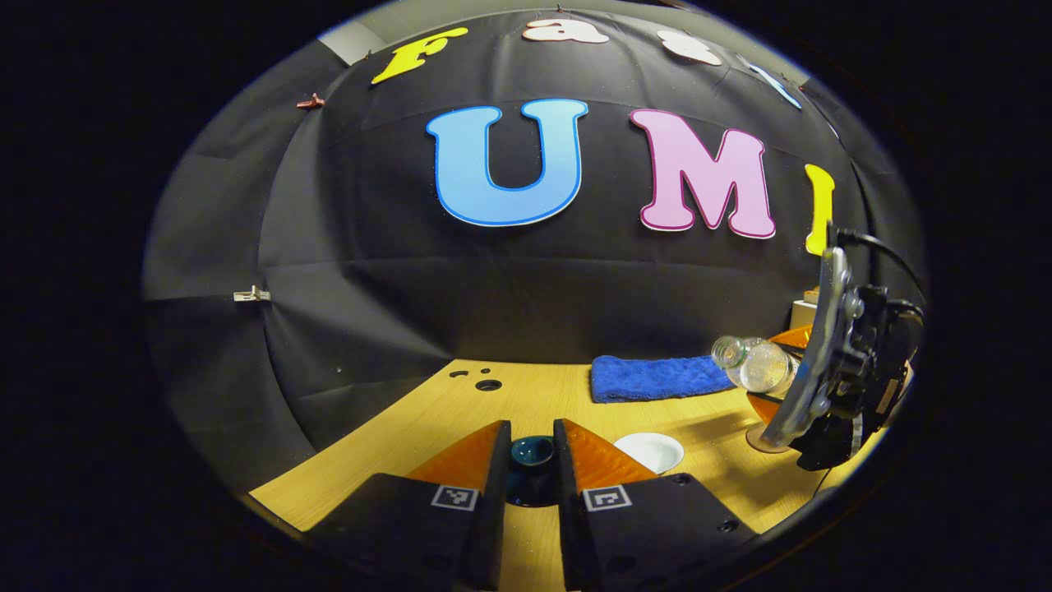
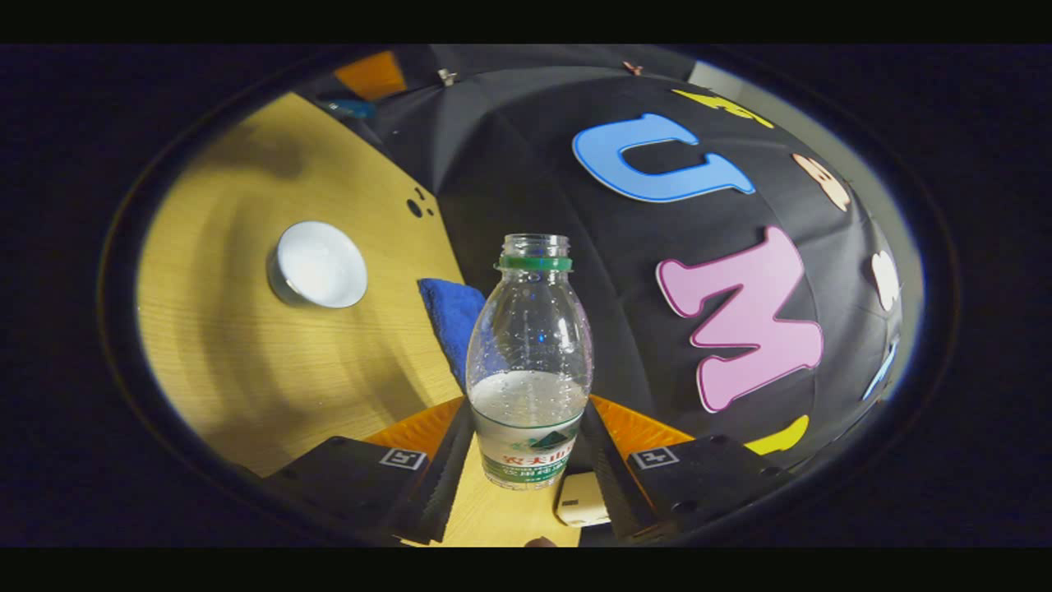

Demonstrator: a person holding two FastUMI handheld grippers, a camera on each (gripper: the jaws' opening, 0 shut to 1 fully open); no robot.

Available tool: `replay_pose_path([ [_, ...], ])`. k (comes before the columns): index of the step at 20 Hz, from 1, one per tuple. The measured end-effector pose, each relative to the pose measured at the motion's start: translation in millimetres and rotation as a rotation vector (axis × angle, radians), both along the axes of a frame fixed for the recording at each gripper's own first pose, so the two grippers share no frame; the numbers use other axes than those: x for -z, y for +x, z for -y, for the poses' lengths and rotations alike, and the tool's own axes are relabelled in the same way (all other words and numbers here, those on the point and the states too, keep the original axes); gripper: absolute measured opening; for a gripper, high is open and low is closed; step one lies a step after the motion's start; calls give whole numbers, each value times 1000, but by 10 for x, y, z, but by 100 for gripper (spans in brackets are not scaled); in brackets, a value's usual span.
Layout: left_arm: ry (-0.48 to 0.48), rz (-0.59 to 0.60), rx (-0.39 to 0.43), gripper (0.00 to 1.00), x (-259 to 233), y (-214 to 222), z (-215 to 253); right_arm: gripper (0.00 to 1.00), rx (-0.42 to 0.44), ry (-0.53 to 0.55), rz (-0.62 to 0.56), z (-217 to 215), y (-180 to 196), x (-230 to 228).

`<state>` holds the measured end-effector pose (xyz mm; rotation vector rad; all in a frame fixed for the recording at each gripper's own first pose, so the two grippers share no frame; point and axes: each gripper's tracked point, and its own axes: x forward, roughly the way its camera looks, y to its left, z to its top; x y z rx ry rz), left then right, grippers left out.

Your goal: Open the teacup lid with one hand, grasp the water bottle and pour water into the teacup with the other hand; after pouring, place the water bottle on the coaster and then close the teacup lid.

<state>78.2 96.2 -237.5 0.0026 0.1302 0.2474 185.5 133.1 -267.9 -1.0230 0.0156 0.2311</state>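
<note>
Meanwhile, left gripper (image 1: 532,460) clamped on dark lid (image 1: 532,452) above table (image 1: 526,395); white teacup (image 1: 649,451) just right, blue towel (image 1: 653,377) beyond. Right gripper (image 2: 530,460) clamped on bottle (image 2: 530,362), uncapped, part full, tipped sideways over table, teacup near.

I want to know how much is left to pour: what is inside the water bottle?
The water bottle, held in the right gripper, has clear water filling roughly its lower half, with droplets on the walls above. The label covers the lowest part, so the bottom is hidden.
</note>
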Motion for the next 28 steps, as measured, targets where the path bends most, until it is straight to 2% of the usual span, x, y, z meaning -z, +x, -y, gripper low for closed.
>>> replay_pose_path([
  [1, 0, 2, -3, 32, 0, -26, -29, 75, -7, -33, 3, -34, 8, 14],
  [2, 2, 2, -7, 28, 3, -43, -51, 75, -15, -61, 9, -50, 6, 26],
  [4, 5, -1, -14, 32, 6, -63, -96, 75, -29, -100, 17, -99, 25, 41],
  [5, 3, -3, -17, 28, 22, -76, -106, 75, -32, -114, 15, -119, 48, 66],
  [6, 1, -5, -19, 32, 28, -85, -117, 75, -32, -132, 10, -130, 55, 90],
  [8, 4, -8, -24, 28, 46, -93, -141, 75, -32, -192, 8, -115, 107, 154],
  [9, 5, -9, -25, 32, 60, -106, -149, 75, -33, -223, 18, -121, 117, 139],
  [11, 3, -13, -28, 28, 78, -113, -162, 75, -36, -270, 40, -96, 134, 132],
  [15, 1, -17, -32, 28, 107, -129, -172, 75, -60, -344, 69, -152, 172, 144],
  [17, 1, -19, -35, 32, 118, -133, -182, 75, -69, -383, 84, -172, 180, 156],
  [18, 0, -19, -36, 29, 118, -129, -184, 75, -71, -399, 90, -159, 174, 165],
  [19, -2, -18, -35, 32, 122, -126, -186, 75, -74, -412, 93, -163, 186, 160],
  [21, -3, -15, -38, 29, 141, -130, -199, 75, -79, -445, 104, -170, 185, 154],
  [22, -3, -15, -39, 32, 147, -125, -207, 75, -85, -466, 113, -176, 169, 153],
  [27, -8, -12, -41, 32, 189, -138, -229, 74, -116, -537, 139, -288, 230, 167],
  [28, -8, -13, -42, 29, 191, -138, -234, 74, -118, -549, 140, -281, 229, 175],
])
